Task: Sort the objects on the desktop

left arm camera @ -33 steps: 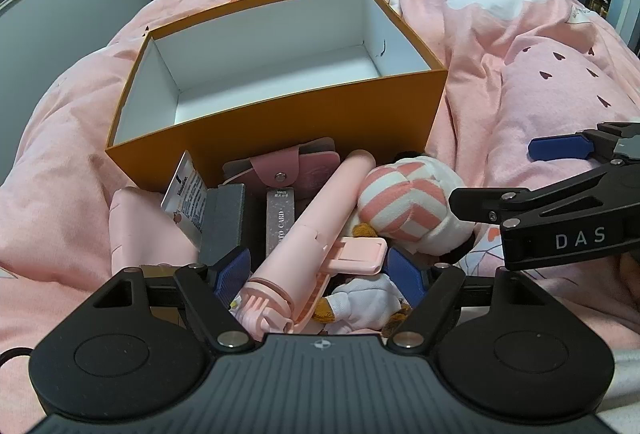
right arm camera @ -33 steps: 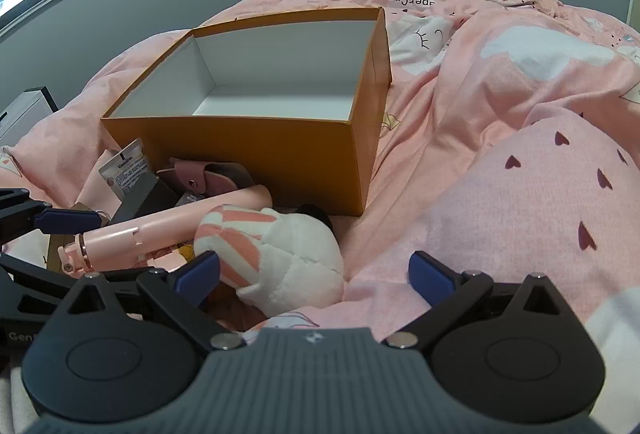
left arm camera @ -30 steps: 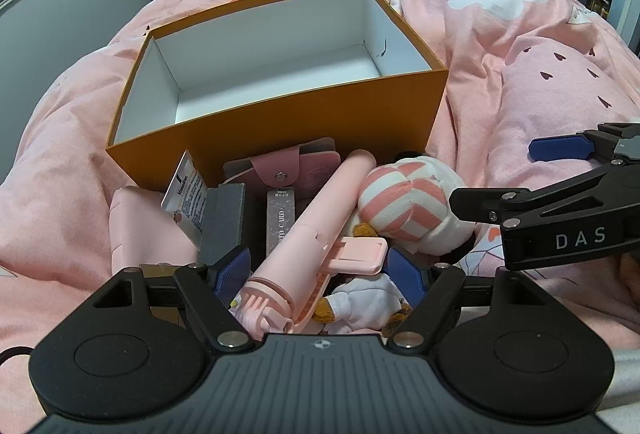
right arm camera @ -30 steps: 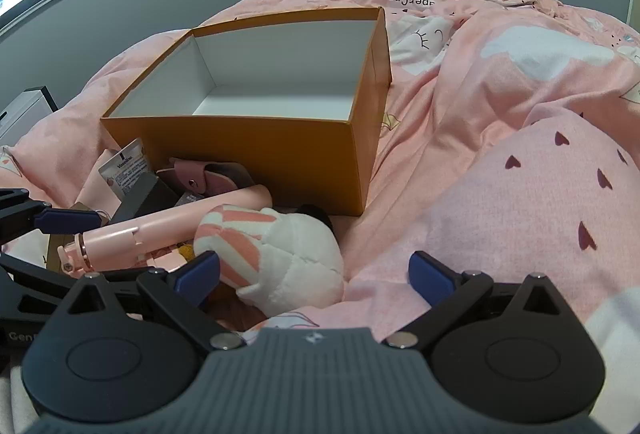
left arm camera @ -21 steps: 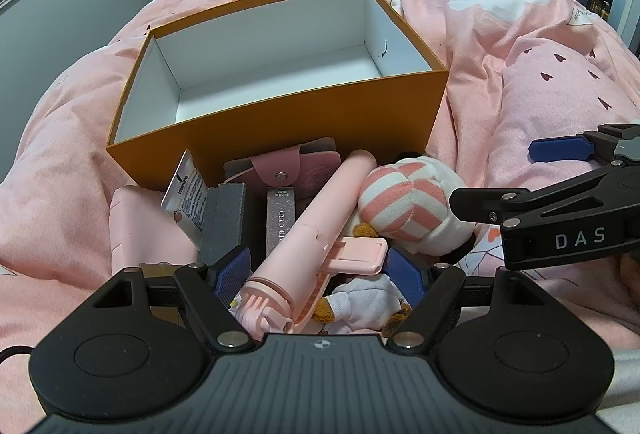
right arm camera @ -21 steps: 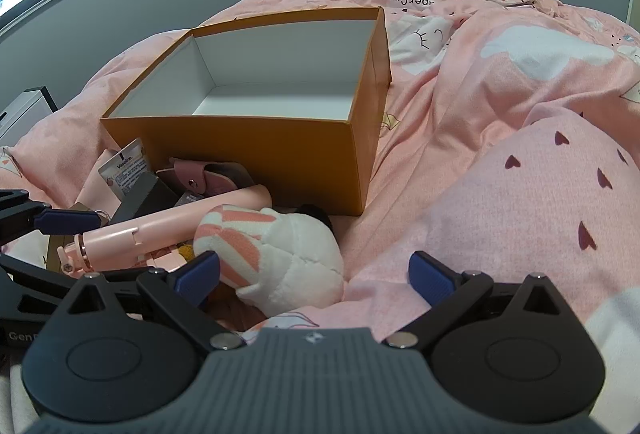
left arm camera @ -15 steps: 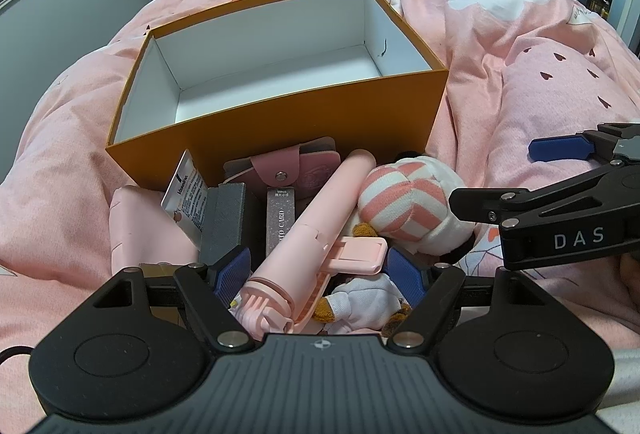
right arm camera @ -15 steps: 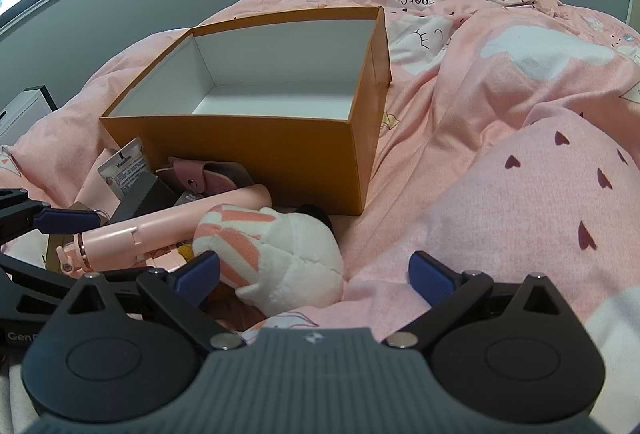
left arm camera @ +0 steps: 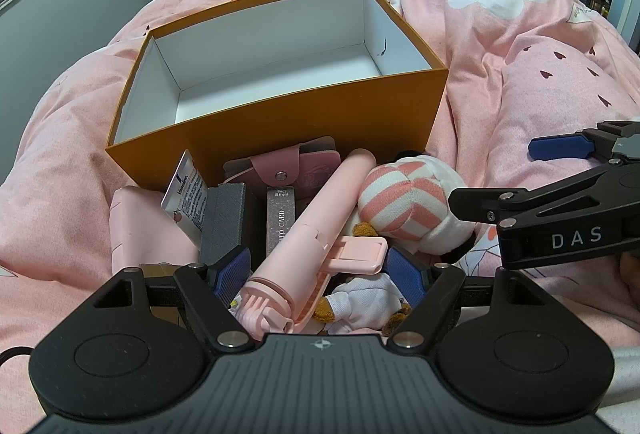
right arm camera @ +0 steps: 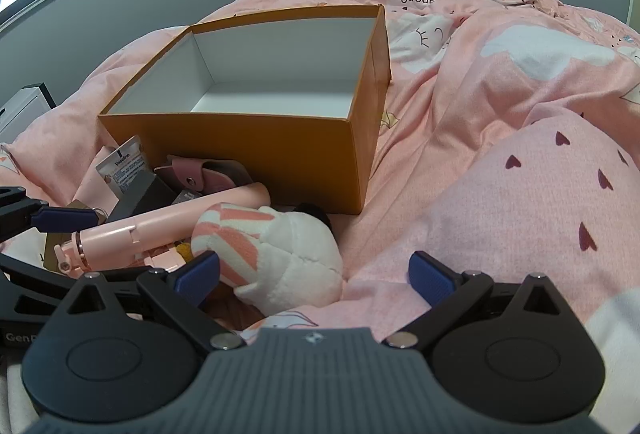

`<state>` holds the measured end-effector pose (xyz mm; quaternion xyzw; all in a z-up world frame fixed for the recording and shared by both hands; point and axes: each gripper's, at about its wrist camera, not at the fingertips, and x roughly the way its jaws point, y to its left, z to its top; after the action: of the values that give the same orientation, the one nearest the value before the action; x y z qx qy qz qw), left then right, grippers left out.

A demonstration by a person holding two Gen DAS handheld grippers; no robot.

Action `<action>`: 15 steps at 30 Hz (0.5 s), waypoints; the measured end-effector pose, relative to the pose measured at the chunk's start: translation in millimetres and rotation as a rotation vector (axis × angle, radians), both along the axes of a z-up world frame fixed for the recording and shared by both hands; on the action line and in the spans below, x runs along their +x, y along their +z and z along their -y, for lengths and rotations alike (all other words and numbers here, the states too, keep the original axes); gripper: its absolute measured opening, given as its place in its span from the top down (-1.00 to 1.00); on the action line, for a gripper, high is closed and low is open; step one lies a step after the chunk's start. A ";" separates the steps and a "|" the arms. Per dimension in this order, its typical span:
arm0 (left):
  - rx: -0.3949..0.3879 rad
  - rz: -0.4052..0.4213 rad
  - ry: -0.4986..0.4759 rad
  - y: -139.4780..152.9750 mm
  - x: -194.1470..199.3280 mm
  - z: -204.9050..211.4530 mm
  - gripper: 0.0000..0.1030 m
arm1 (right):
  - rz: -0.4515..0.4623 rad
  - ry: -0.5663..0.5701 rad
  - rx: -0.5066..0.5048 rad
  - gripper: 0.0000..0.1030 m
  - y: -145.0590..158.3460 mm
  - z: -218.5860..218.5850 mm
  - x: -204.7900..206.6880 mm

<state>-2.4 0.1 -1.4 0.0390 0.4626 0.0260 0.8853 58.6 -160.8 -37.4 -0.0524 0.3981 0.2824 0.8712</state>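
The left claw (left arm camera: 319,272) stands apart, straddling the near end of the pink stick (left arm camera: 316,218), which lies in the heap on the bed (left arm camera: 520,46) just before the empty box (left arm camera: 280,114); the right claw (right arm camera: 314,276) is apart too, beside the plush (right arm camera: 276,250). Best to sink the left fingers lower, clamp the stick's thick barrel rather than its flap, then lift clear over the box's rim.

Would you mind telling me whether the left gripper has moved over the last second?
No. In the left wrist view the left gripper sits just as before relative to the orange box, its fingers open around the pink stick.
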 end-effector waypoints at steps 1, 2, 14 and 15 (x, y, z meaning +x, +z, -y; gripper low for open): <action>0.000 0.000 0.000 0.0 -0.1 -0.1 -0.72 | 0.000 0.000 0.000 -0.96 -0.2 0.3 -0.1; 0.000 0.000 0.000 0.1 0.3 0.5 -0.72 | 0.000 0.000 0.000 -0.96 0.0 -0.1 0.0; -0.005 -0.010 -0.029 3.0 2.7 -3.1 -0.48 | -0.015 0.007 0.008 -0.96 -0.4 1.0 3.4; -0.010 -0.008 -0.031 5.1 3.9 -3.9 -0.45 | -0.017 0.008 0.013 -0.96 -0.1 1.8 3.9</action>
<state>1.4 3.9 3.7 0.0417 0.4657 0.0099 0.8839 62.5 -162.7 -37.5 -0.0460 0.4035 0.2888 0.8670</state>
